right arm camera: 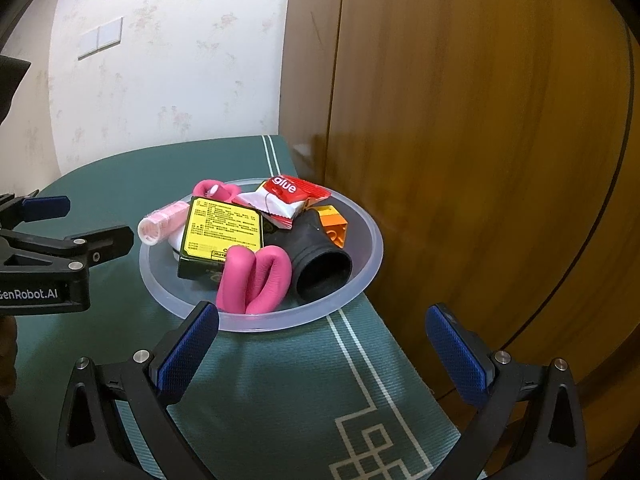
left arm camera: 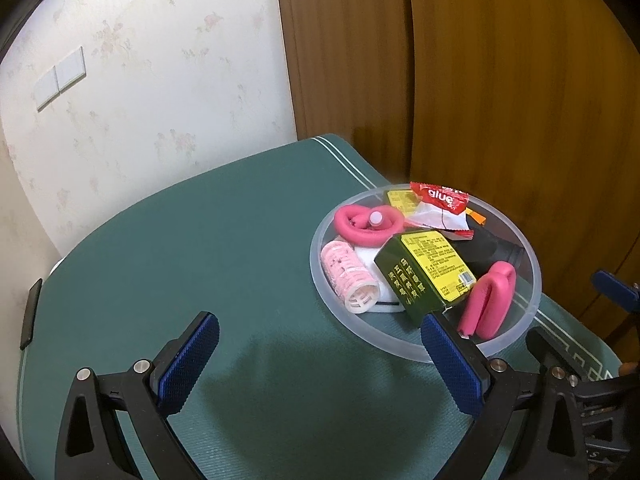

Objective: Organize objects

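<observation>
A clear plastic bowl (left arm camera: 532, 292) (right arm camera: 368, 240) on the green table mat holds a green and yellow box (left arm camera: 424, 276) (right arm camera: 220, 232), a pale pink hair roller (left arm camera: 348, 276) (right arm camera: 160, 224), two hot-pink foam curlers (left arm camera: 488, 304) (right arm camera: 256, 276), a red and white glue packet (left arm camera: 440, 208) (right arm camera: 288, 196), a black tube (right arm camera: 320, 264) and an orange block (right arm camera: 332, 224). My left gripper (left arm camera: 320, 340) is open and empty, just left of the bowl. My right gripper (right arm camera: 322, 332) is open and empty, just before the bowl's near rim.
A wooden cabinet (right arm camera: 480, 120) stands close behind and right of the bowl. A flowered wall (left arm camera: 140, 100) lies to the left. The green mat (left arm camera: 200, 240) spreads left of the bowl. A black strip (left arm camera: 30, 316) sits at the table's left edge.
</observation>
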`<state>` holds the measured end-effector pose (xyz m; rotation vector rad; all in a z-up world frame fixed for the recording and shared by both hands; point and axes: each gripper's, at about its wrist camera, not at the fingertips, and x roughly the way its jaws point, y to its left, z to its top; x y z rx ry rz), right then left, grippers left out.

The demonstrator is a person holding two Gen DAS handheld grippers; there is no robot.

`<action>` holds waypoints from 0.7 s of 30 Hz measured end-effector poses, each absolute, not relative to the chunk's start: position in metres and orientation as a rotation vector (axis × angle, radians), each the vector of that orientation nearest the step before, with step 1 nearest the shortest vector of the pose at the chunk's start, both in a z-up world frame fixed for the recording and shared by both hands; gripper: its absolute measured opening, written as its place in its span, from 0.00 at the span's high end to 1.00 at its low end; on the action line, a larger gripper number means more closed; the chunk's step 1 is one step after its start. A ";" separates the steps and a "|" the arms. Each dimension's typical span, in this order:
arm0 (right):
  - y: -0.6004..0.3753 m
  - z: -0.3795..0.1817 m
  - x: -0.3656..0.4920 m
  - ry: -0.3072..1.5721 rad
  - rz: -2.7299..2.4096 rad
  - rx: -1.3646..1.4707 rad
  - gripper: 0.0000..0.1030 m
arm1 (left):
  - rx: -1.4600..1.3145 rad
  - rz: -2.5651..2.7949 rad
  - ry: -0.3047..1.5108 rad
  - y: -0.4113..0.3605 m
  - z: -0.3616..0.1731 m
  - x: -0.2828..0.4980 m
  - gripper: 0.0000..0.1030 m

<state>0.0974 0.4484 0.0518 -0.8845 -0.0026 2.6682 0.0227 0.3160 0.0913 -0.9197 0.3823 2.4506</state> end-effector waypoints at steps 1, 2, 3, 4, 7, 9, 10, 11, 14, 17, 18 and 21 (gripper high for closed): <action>0.448 0.052 0.098 -0.002 2.667 -0.885 0.00 | -0.923 2.447 0.384 0.317 0.091 0.023 0.00; 0.448 0.051 0.097 -0.002 2.667 -0.888 0.00 | -0.925 2.445 0.385 0.317 0.090 0.023 0.00; 0.448 0.051 0.097 -0.001 2.667 -0.887 0.00 | -0.927 2.444 0.387 0.317 0.090 0.023 0.00; 0.447 0.051 0.097 0.000 2.666 -0.887 0.00 | -0.927 2.444 0.389 0.317 0.090 0.023 0.00; 0.448 0.049 0.096 0.002 2.665 -0.890 0.00 | -0.922 2.446 0.396 0.317 0.090 0.023 0.00; 0.448 0.049 0.096 0.002 2.666 -0.890 0.00 | -0.917 2.445 0.398 0.318 0.090 0.024 0.00; 0.449 0.049 0.096 0.003 2.667 -0.890 0.00 | -0.916 2.444 0.399 0.318 0.089 0.024 0.00; 0.449 0.049 0.096 0.001 2.667 -0.890 0.00 | -0.914 2.445 0.401 0.318 0.090 0.025 0.00; 0.449 0.049 0.096 0.000 2.667 -0.892 0.00 | -0.908 2.440 0.409 0.318 0.090 0.026 0.00; 0.450 0.048 0.096 0.001 2.668 -0.892 0.00 | -0.902 2.437 0.412 0.318 0.091 0.027 0.00; 0.449 0.049 0.096 0.000 2.669 -0.891 0.00 | -0.901 2.438 0.411 0.318 0.091 0.027 0.00; 0.449 0.048 0.096 0.001 2.666 -0.891 0.00 | -0.902 2.441 0.410 0.317 0.091 0.028 0.00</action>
